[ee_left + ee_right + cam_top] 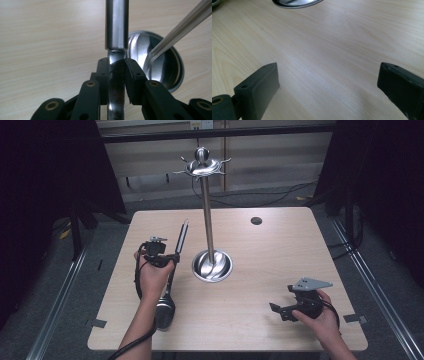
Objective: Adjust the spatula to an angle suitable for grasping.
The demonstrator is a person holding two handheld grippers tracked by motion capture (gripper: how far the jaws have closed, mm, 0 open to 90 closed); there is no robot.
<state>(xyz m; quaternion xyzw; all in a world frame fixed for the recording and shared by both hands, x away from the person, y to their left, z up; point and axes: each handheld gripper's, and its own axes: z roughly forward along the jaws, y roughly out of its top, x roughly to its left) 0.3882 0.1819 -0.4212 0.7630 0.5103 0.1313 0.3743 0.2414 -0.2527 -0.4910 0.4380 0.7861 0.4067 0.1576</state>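
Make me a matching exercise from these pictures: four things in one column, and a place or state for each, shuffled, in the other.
1. left gripper
2. right gripper
3. ladle
4. stand

A. upright on a round base at the table's middle
B. jaws wide apart, nothing between them
C. clamped by its handle, bowl toward the person
D. shut on a metal handle

Pairs: 1-D, 2-B, 3-C, 4-A
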